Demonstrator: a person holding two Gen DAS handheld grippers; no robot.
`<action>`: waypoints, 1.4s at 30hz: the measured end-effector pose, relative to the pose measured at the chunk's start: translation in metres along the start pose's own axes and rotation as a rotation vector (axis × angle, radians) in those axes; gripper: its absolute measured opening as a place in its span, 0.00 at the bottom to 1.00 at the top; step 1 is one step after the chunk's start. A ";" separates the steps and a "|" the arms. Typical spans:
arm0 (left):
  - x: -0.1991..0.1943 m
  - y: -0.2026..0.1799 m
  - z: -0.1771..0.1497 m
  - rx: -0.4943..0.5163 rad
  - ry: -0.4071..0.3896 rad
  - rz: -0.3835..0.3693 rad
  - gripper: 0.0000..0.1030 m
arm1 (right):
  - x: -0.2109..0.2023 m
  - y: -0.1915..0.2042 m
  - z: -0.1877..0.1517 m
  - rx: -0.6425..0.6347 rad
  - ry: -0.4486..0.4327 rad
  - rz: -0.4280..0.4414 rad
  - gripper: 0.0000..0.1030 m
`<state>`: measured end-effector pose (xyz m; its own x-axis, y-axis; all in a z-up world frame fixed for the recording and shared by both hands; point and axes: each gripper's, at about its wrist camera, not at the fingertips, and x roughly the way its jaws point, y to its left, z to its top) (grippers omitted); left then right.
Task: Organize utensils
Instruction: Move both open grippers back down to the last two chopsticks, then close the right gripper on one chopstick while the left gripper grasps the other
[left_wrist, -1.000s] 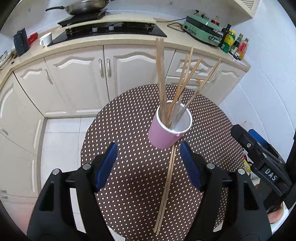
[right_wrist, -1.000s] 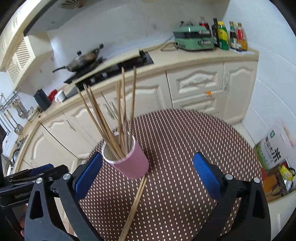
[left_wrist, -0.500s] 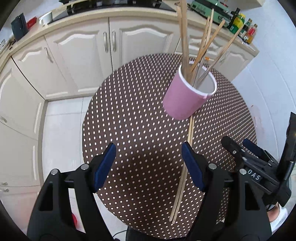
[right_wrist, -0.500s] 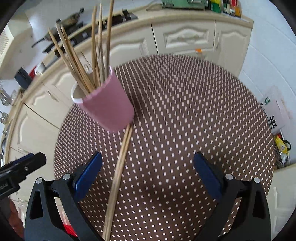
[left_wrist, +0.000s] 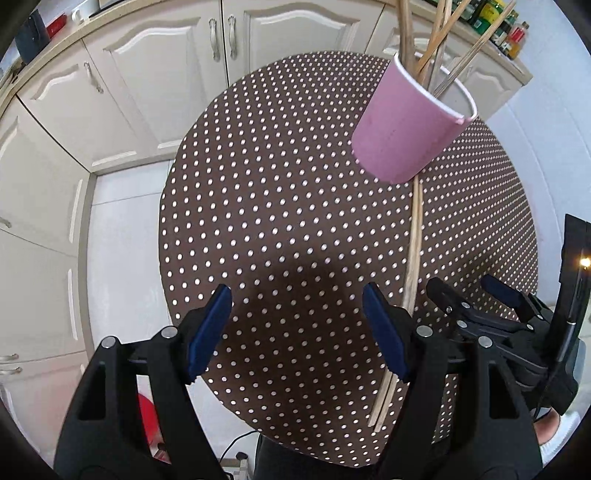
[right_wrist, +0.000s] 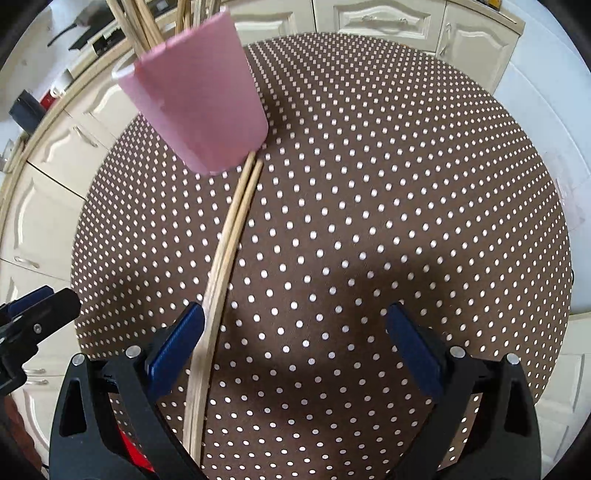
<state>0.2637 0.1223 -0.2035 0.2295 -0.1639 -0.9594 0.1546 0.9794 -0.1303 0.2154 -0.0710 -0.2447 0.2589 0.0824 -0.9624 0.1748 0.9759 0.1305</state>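
A pink cup (left_wrist: 410, 125) (right_wrist: 199, 107) stands on the round brown polka-dot table (left_wrist: 277, 184) (right_wrist: 369, 147) with several wooden chopsticks (left_wrist: 439, 22) (right_wrist: 140, 18) upright in it. A loose pair of chopsticks (left_wrist: 413, 251) (right_wrist: 229, 258) lies flat on the cloth, running from the cup's base toward me. My left gripper (left_wrist: 295, 306) is open over bare cloth, and the pair passes just outside its right finger. My right gripper (right_wrist: 295, 317) is open above the table, the pair lying under it close to its left finger. Each gripper (left_wrist: 480, 306) (right_wrist: 37, 310) shows in the other's view.
Cream kitchen cabinets (left_wrist: 147, 92) (right_wrist: 406, 22) curve behind the table under a counter. Bottles (left_wrist: 506, 22) stand on the counter at the far right. A red object (left_wrist: 147, 417) sits on the floor by the table's near edge. White floor tiles (left_wrist: 122, 240) lie to the left.
Both grippers have sunk toward the table and tipped downward. The cup has slid toward the top of both views, and the loose pair now reaches the fingers. The jaws stayed open.
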 end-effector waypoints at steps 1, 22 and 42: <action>0.001 0.001 -0.001 0.001 0.003 0.001 0.70 | 0.003 0.002 -0.001 0.000 0.010 0.002 0.92; 0.007 0.006 -0.020 0.006 0.047 0.017 0.70 | 0.027 0.045 0.009 -0.074 0.081 -0.123 0.92; 0.007 -0.040 -0.020 0.077 0.059 -0.046 0.70 | 0.017 0.027 0.012 -0.070 0.022 0.068 0.05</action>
<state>0.2398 0.0847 -0.2105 0.1640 -0.1993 -0.9661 0.2379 0.9585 -0.1573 0.2362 -0.0459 -0.2541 0.2467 0.1524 -0.9570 0.0903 0.9796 0.1793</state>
